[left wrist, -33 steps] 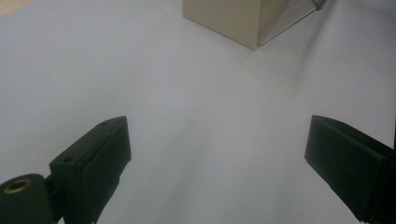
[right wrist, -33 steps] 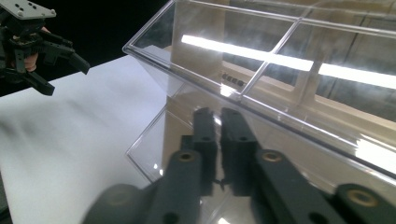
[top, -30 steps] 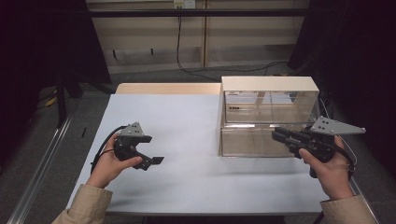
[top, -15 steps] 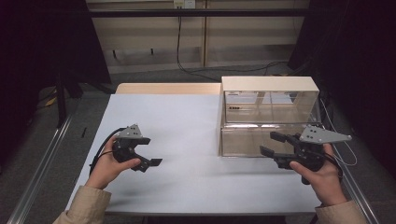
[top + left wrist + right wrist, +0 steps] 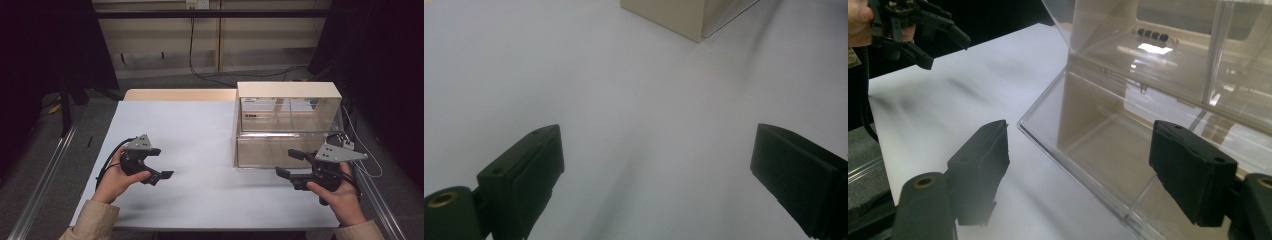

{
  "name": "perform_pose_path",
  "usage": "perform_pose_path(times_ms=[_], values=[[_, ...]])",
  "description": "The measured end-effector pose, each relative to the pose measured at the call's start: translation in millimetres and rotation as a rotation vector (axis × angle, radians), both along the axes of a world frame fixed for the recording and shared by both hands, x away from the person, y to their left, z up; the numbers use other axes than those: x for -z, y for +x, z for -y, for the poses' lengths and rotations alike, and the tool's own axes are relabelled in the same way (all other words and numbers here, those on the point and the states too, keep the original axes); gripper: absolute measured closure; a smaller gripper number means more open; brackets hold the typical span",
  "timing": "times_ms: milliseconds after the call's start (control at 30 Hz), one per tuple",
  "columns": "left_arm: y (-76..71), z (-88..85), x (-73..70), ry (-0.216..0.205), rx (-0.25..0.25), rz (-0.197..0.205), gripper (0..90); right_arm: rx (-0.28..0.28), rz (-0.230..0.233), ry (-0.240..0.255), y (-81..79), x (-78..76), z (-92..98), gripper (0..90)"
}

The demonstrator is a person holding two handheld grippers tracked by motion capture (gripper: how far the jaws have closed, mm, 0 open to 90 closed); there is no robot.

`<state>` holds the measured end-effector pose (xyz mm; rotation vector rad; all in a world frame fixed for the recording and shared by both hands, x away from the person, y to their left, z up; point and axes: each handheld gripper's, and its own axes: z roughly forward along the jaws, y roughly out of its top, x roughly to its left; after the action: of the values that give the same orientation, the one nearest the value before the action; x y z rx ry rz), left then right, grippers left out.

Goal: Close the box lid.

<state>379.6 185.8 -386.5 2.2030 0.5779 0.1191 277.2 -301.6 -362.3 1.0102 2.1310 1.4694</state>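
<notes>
The clear case [image 5: 289, 127] stood on the right half of the surface [image 5: 200, 135], reaching back to its far edge. Since the frame a second before, the right gripper [image 5: 291, 164] had swung off the case's right front corner, leftward and toward the person, so that its jaws now pointed left across the case's lower front. The left gripper [image 5: 161, 163] had kept its place on the left side, with barely a shift.

The case was a two-level box of transparent plastic with a pale beige top and side. Its upper level was split by a divider into two compartments, and a row of small dark items [image 5: 1153, 35] lay at the back of one; what they were could not be told. The lower level looked bare, its clear front wall close before the right gripper's jaws.

Both grippers were released: the right one's jaws stood wide apart with nothing between them, and in its own view the left gripper [image 5: 654, 165] showed its jaws spread over bare surface, holding nothing. Each was held in one of the person's hands, tan sleeves entering from the bottom.

The surface was a pale grey-white sheet over a wooden top. Behind it ran a light panelled wall with a dark cable [image 5: 192, 55] hanging down, grey floor below, and dark curtains at either side.
</notes>
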Motion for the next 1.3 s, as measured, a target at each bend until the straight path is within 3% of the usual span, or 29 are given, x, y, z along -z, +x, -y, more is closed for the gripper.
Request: perform_pose_path(times_ms=[967, 1300], values=[[-9.7, -14.2, 7.1, 0.008, -0.019, 0.017, 6.8, 0.034, 0.007, -0.015, -3.8, 42.0, -2.4, 20.5], [-15.4, -18.3, 12.2, 0.011, -0.016, 0.028, 6.8, 0.035, 0.01, -0.011, -5.6, 45.6, -3.7, 20.0]])
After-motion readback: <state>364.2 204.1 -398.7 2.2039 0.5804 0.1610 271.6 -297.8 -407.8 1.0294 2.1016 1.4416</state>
